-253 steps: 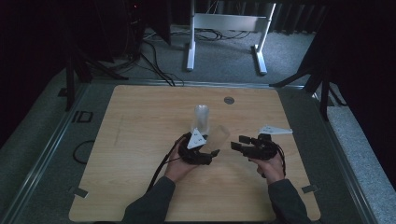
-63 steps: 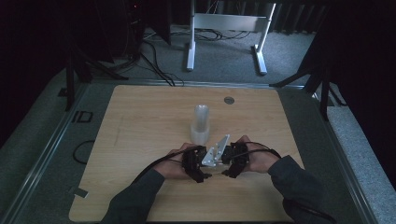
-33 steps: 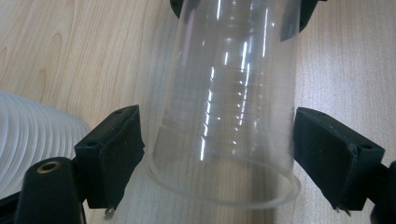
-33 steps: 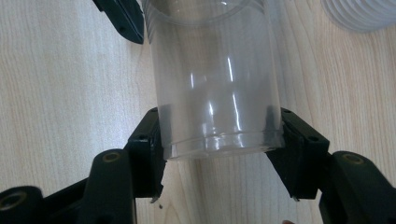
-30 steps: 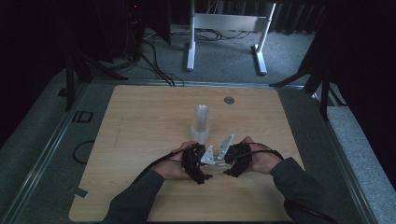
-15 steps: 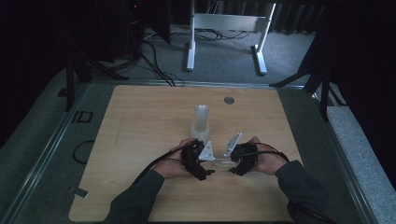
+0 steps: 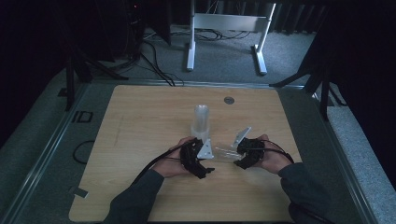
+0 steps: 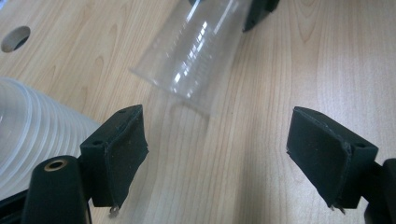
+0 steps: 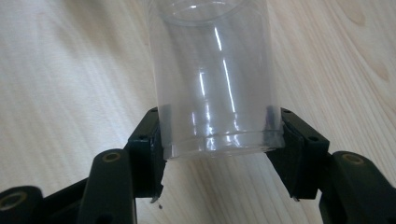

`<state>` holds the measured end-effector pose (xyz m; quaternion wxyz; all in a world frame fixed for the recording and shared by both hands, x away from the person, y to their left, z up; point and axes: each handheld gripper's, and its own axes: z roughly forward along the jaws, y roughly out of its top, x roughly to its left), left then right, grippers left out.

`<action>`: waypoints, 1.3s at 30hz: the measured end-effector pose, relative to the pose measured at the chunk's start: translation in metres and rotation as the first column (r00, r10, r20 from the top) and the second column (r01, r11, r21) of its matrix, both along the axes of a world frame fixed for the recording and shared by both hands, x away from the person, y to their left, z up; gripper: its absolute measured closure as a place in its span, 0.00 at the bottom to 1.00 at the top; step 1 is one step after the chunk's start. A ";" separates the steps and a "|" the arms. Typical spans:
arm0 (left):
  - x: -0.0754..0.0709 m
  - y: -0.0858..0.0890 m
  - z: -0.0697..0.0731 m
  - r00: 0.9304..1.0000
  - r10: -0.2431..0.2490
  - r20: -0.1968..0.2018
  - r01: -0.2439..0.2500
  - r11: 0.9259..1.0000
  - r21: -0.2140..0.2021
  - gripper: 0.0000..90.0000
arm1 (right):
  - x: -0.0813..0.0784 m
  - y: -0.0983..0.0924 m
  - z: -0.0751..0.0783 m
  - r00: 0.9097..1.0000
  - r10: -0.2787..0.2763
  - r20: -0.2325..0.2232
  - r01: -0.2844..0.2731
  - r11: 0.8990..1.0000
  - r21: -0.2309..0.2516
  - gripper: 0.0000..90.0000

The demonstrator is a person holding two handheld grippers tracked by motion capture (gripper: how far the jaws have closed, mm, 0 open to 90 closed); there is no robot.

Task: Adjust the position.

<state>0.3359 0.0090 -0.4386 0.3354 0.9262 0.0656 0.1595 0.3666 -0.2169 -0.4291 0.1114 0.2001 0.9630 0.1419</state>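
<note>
— What is on the pale wooden table (image 7: pixel 140 140)?

— A person's two hands, each working a black two-jaw gripper, near the front edge; the right gripper (image 9: pixel 219 140) is clamped on a clear plastic cup (image 9: pixel 212 74), its pads pressed against the cup's closed base end on either side; the cup lies on its side, low over the wood, with its open mouth pointing towards the left gripper (image 8: pixel 233 154).

— And the left tool?

— Its jaws stand wide apart with nothing between them — bare wood grain shows in the gap; the cup's open rim (image 8: pixel 170 93) sits just ahead of them, apart from both pads.

— Anything else nearby?

— A stack of nested clear plastic cups (image 7: pixel 201 122) stands upright behind the hands, near the middle of the table; its ribbed rims (image 8: pixel 32 130) crowd the left edge of the left gripper view, just beside the left pad; a small round grey hole (image 7: pixel 228 100) marks the far side of the tabletop; beyond the table, a white metal stand (image 7: pixel 224 32) rests on grey carpet among dark cables (image 7: pixel 154 56); black cables trail from both grippers back along the person's dark sleeves.
</note>
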 end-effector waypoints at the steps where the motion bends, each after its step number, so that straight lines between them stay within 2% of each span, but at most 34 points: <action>1: 0.000 0.000 0.000 1.000 0.004 0.000 -0.004 1.000 0.001 0.22 | 0.001 -0.001 0.000 1.000 -0.009 -0.001 0.009 1.000 0.003 0.47; 9: 0.002 0.000 0.000 1.000 0.030 0.002 -0.030 1.000 -0.005 0.22 | 0.008 -0.011 -0.002 0.993 -0.121 0.015 0.120 0.992 0.026 0.47; 13: 0.003 0.000 0.001 0.999 0.036 0.002 -0.036 0.999 -0.004 0.22 | 0.011 -0.014 -0.003 0.983 -0.182 0.023 0.181 0.983 0.037 0.47; 19: 0.005 0.001 0.002 0.998 0.055 -0.010 -0.055 0.998 -0.031 0.22 | 0.013 -0.016 -0.004 0.968 -0.243 0.071 0.240 0.970 0.042 0.47; 23: 0.006 0.001 0.003 0.998 0.059 -0.012 -0.059 0.998 -0.036 0.22 | 0.014 -0.016 -0.005 0.951 -0.292 0.099 0.288 0.956 0.047 0.47; 24: 0.006 0.001 0.003 0.998 0.059 -0.012 -0.059 0.998 -0.036 0.22 | 0.014 -0.016 -0.005 0.951 -0.292 0.099 0.288 0.956 0.047 0.47; 25: 0.006 0.001 0.003 0.998 0.059 -0.012 -0.059 0.998 -0.036 0.22 | 0.014 -0.015 -0.005 0.947 -0.298 0.116 0.295 0.954 0.047 0.47; 26: 0.007 0.001 0.002 0.998 0.066 -0.017 -0.067 0.997 -0.040 0.22 | 0.013 -0.014 -0.005 0.937 -0.319 0.142 0.314 0.948 0.062 0.47; 28: 0.007 0.001 0.002 0.997 0.070 -0.019 -0.071 0.997 -0.043 0.22 | 0.013 -0.012 -0.005 0.927 -0.338 0.162 0.331 0.941 0.072 0.47; 29: 0.007 0.001 0.002 0.997 0.070 -0.019 -0.071 0.997 -0.043 0.22 | 0.013 -0.012 -0.005 0.927 -0.338 0.162 0.331 0.941 0.072 0.47; 32: 0.007 0.001 0.002 0.997 0.075 -0.020 -0.076 0.996 -0.047 0.22 | 0.013 -0.011 -0.006 0.907 -0.374 0.191 0.365 0.927 0.080 0.47; 36: 0.009 0.002 0.003 0.996 0.084 -0.029 -0.086 0.994 -0.064 0.22 | 0.012 -0.010 -0.009 0.888 -0.411 0.207 0.394 0.911 0.122 0.47; 38: 0.009 0.002 0.004 0.996 0.086 -0.033 -0.088 0.994 -0.069 0.22 | 0.011 -0.010 -0.011 0.880 -0.422 0.217 0.400 0.906 0.138 0.47; 39: 0.010 0.002 0.004 0.995 0.088 -0.035 -0.091 0.993 -0.070 0.22 | 0.011 -0.009 -0.012 0.874 -0.435 0.214 0.410 0.899 0.153 0.47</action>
